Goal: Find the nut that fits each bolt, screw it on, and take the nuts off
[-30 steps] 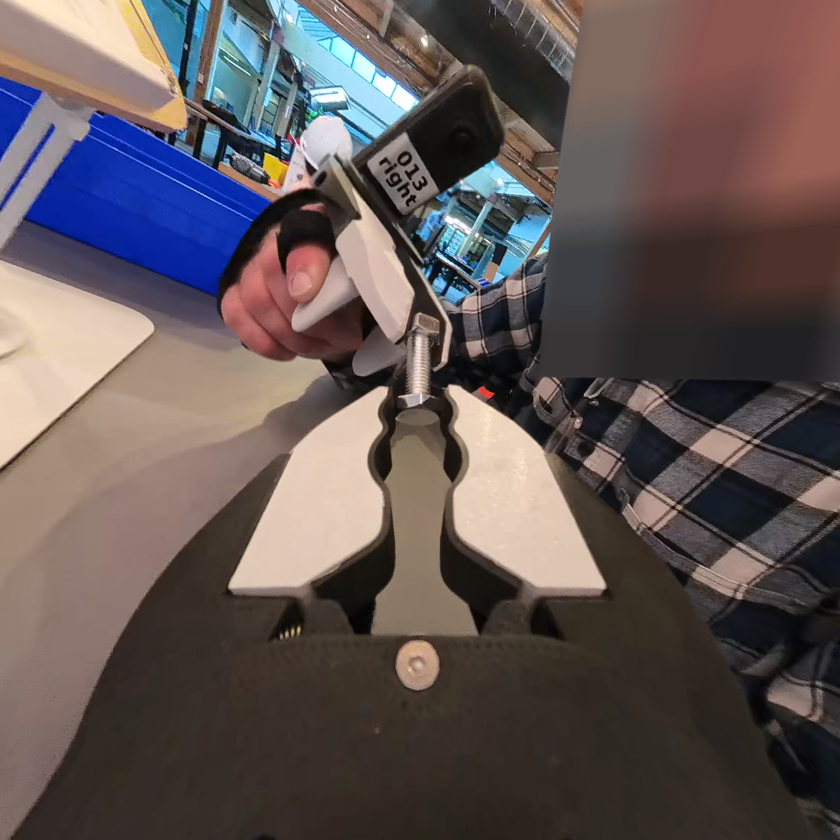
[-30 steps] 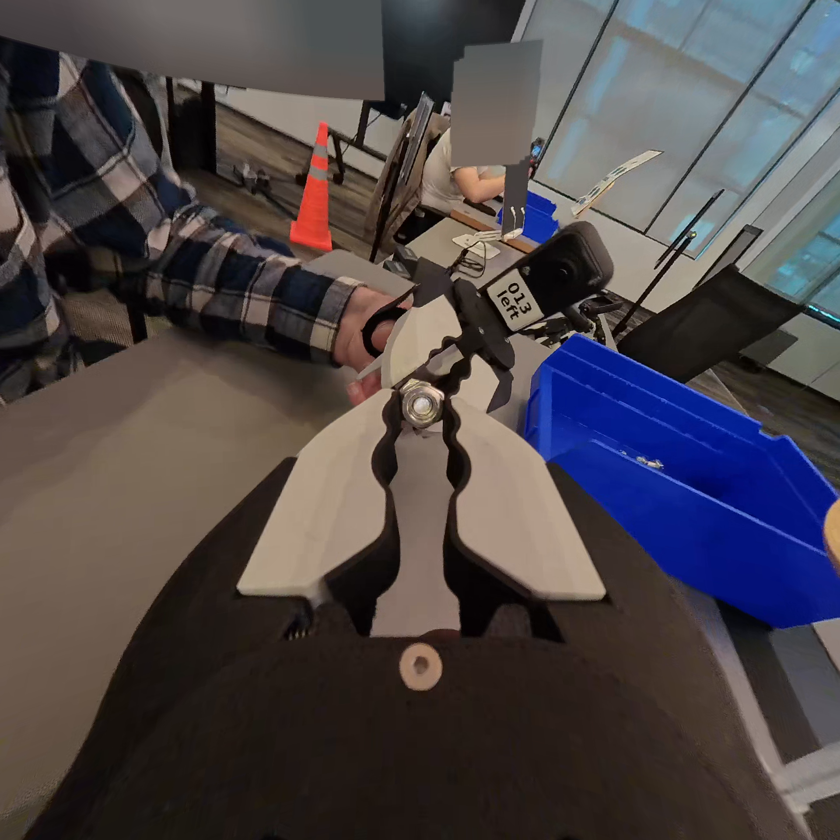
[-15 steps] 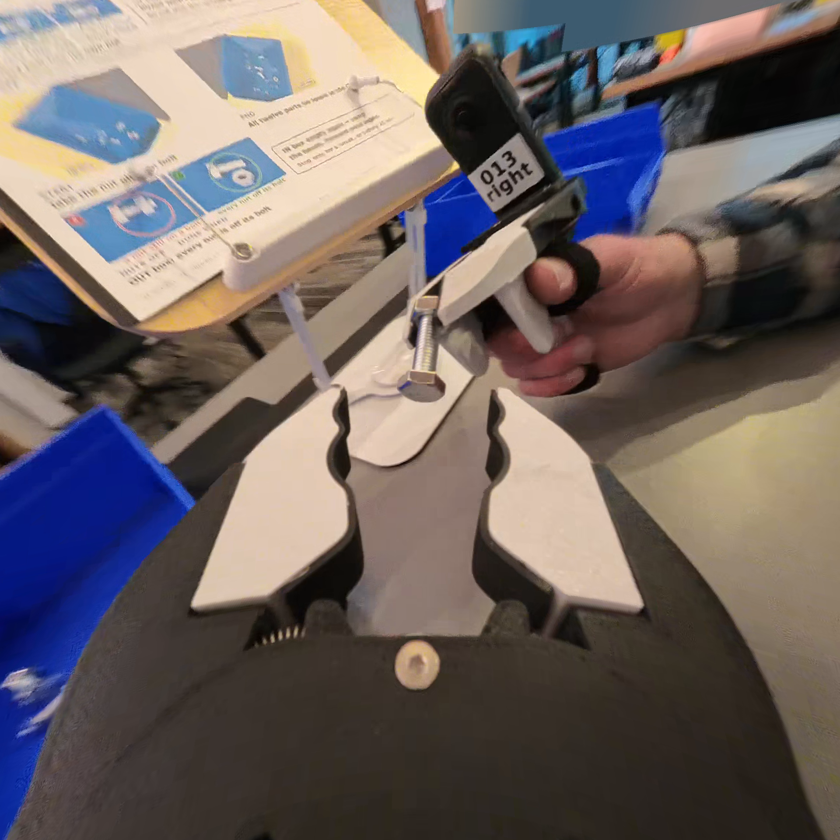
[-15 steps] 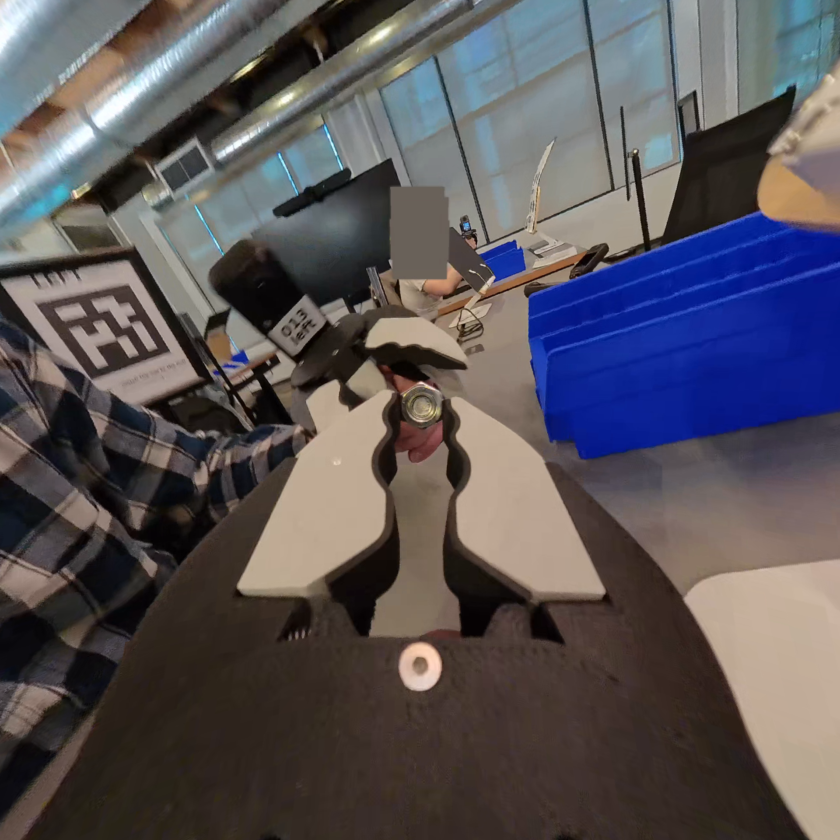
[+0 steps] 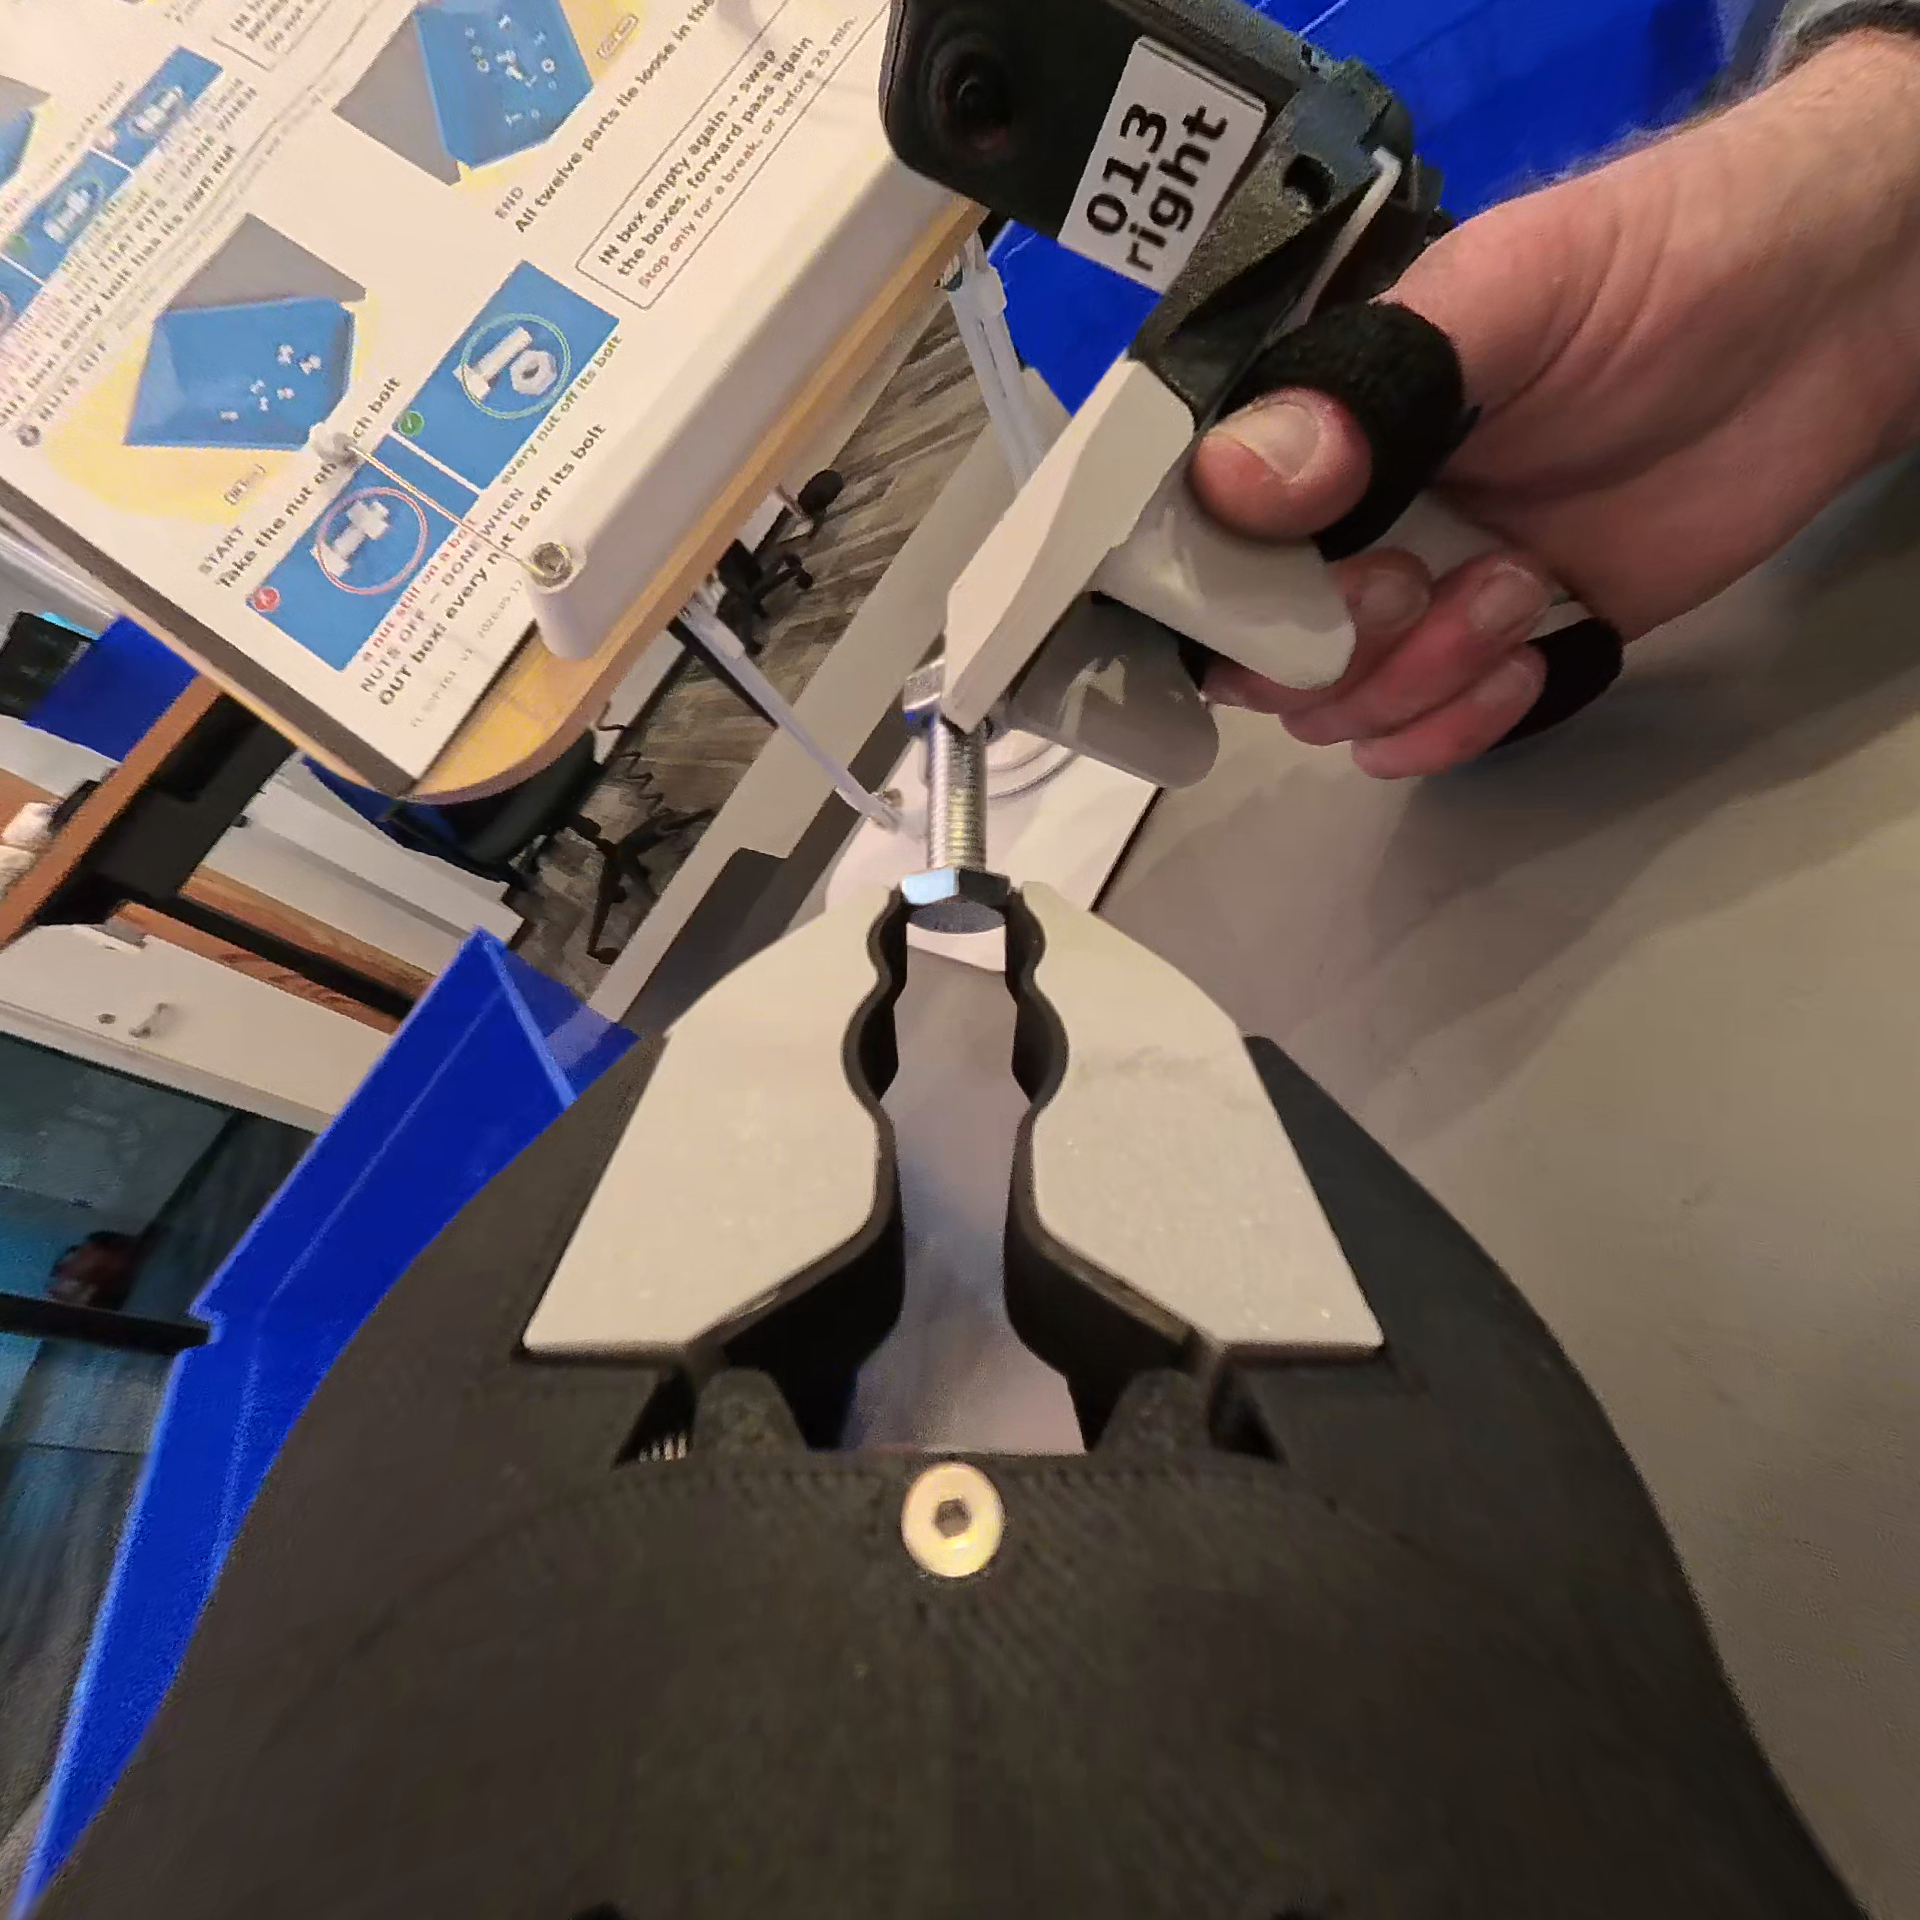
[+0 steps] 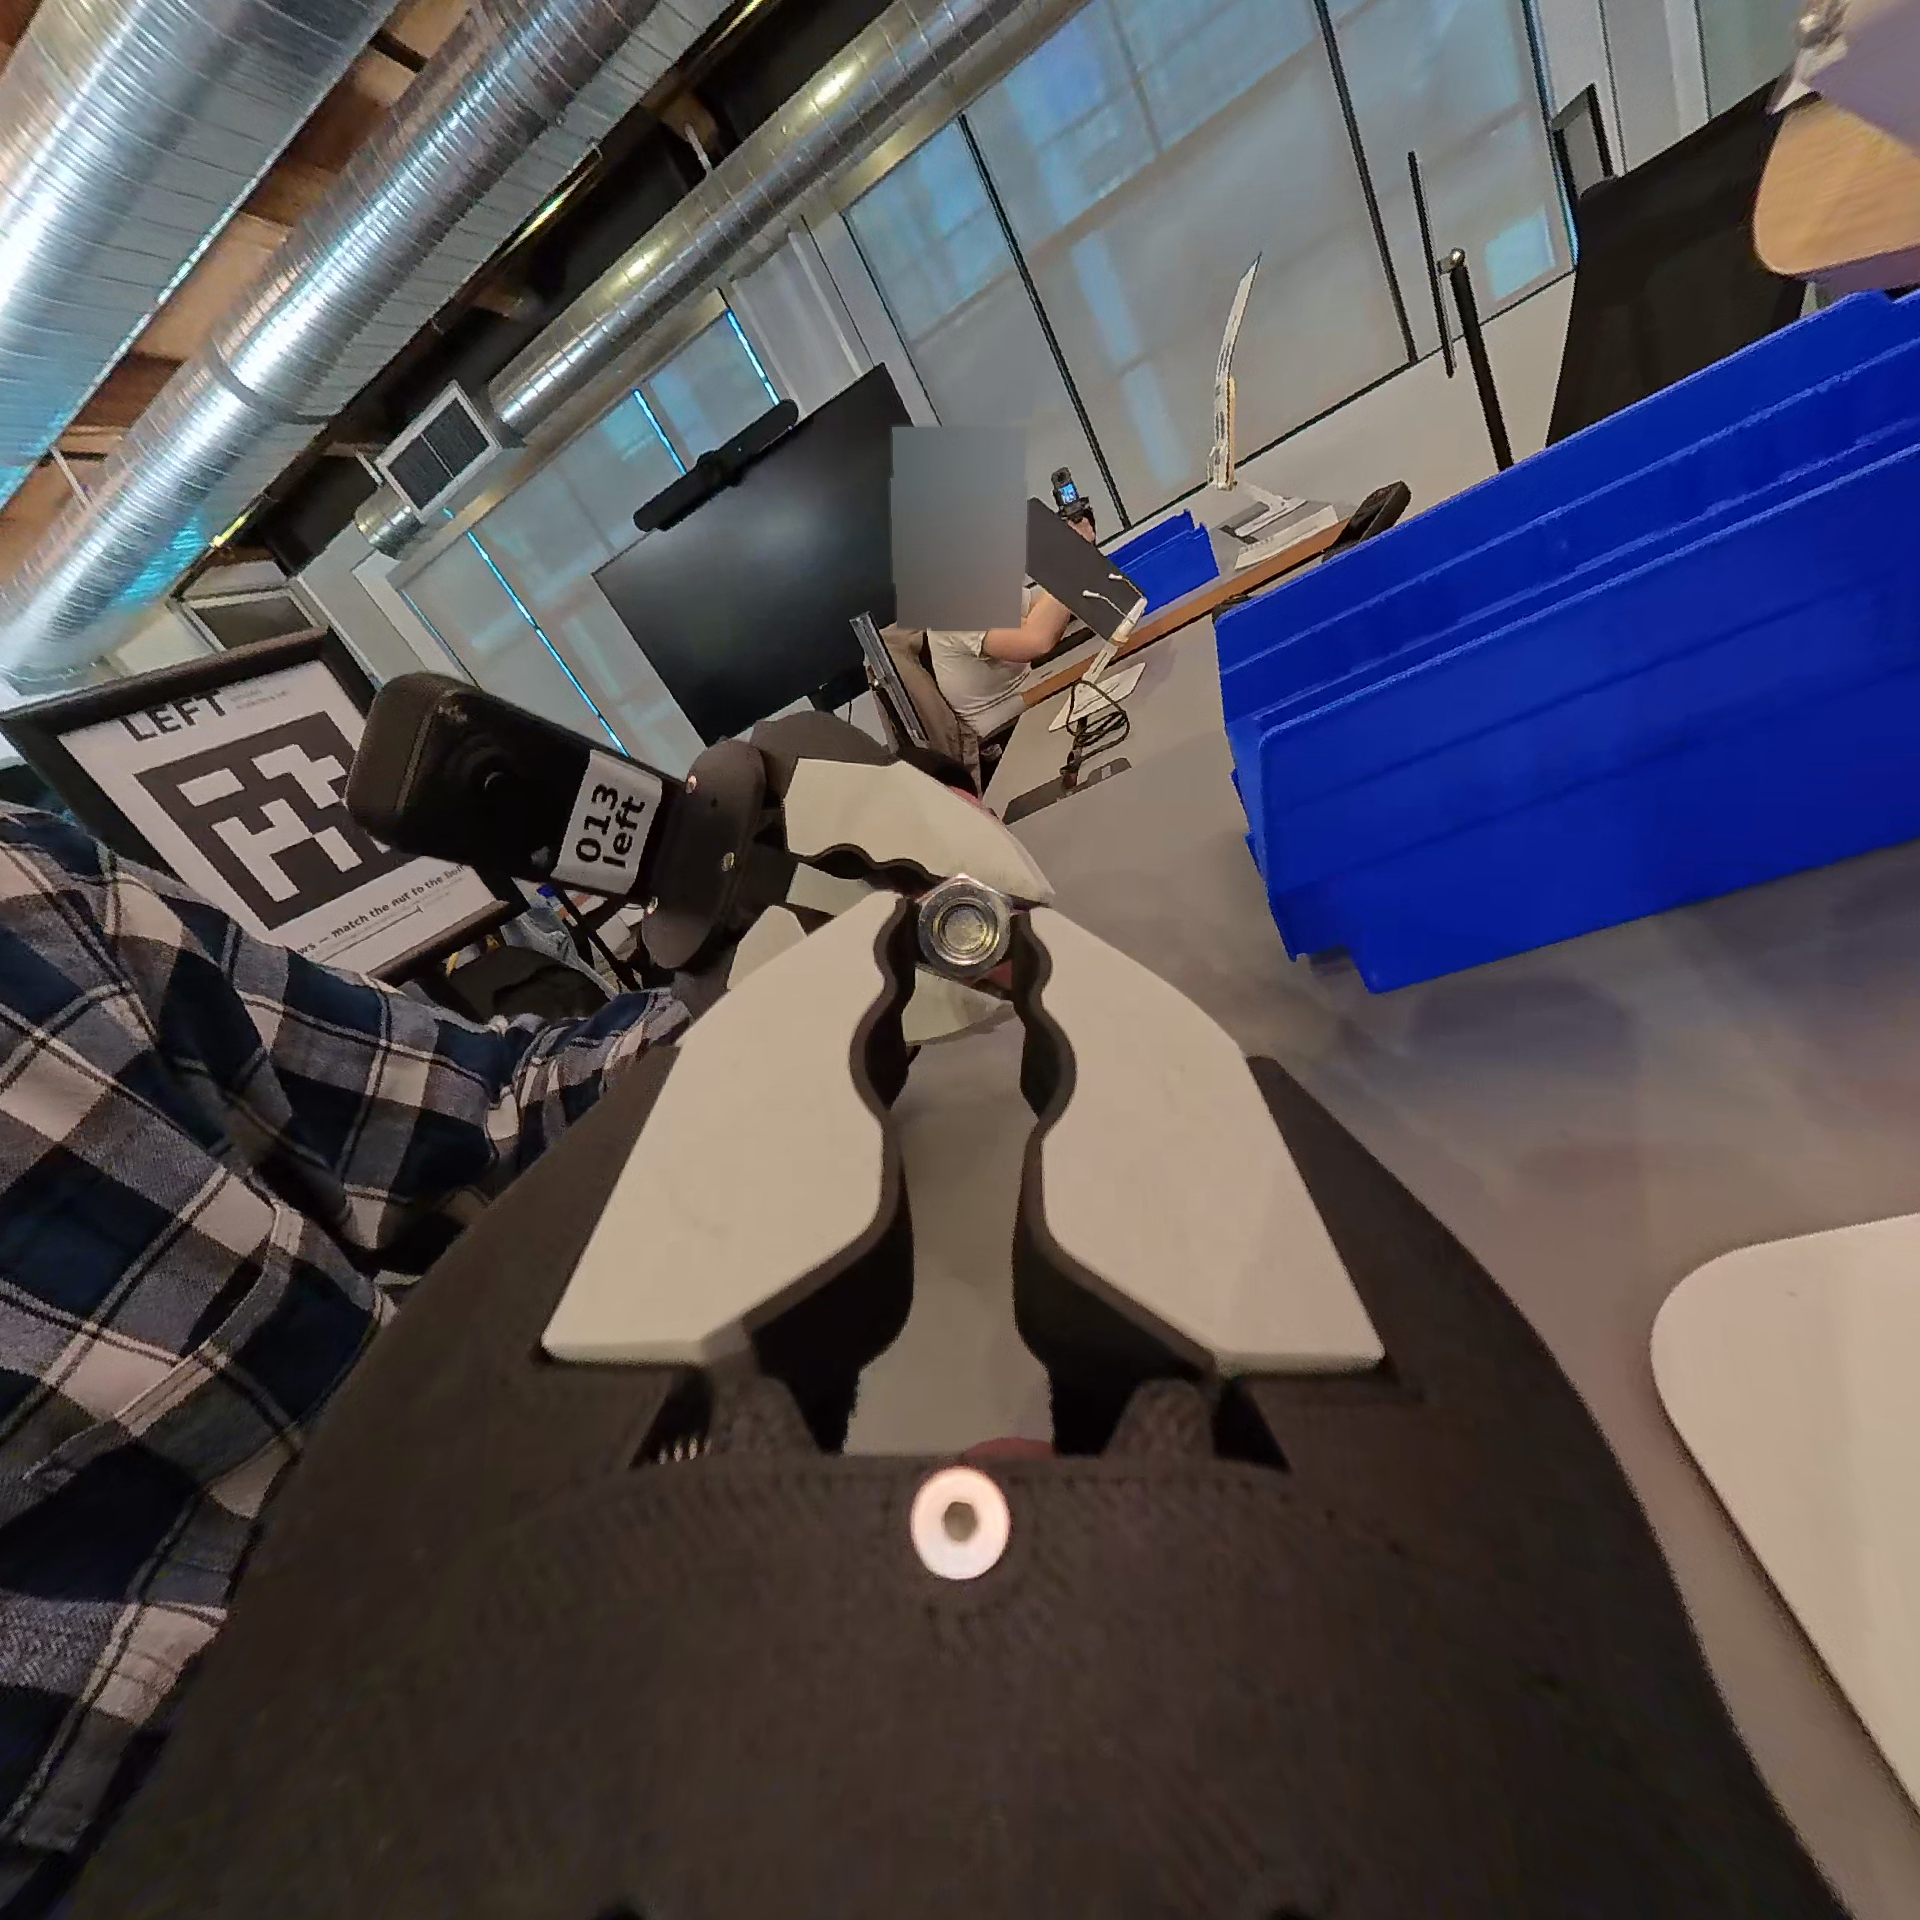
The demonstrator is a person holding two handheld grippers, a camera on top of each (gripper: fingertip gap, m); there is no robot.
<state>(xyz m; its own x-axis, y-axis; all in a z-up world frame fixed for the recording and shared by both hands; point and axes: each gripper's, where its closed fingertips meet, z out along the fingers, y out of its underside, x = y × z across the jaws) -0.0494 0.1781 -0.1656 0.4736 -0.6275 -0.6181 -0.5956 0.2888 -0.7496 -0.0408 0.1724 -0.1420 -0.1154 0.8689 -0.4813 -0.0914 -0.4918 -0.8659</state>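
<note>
Bolt (image 5: 954, 810) head was clamped by L gripper (image 5: 954, 909), nut (image 6: 961, 928) by R gripper (image 6: 961, 935); axes prob. should be kept aligned while turned

silver bolt (image 5: 957, 800) | blue bins (image 6: 1579, 707) | blue-white plaid sleeve (image 6: 208, 1122)
</note>
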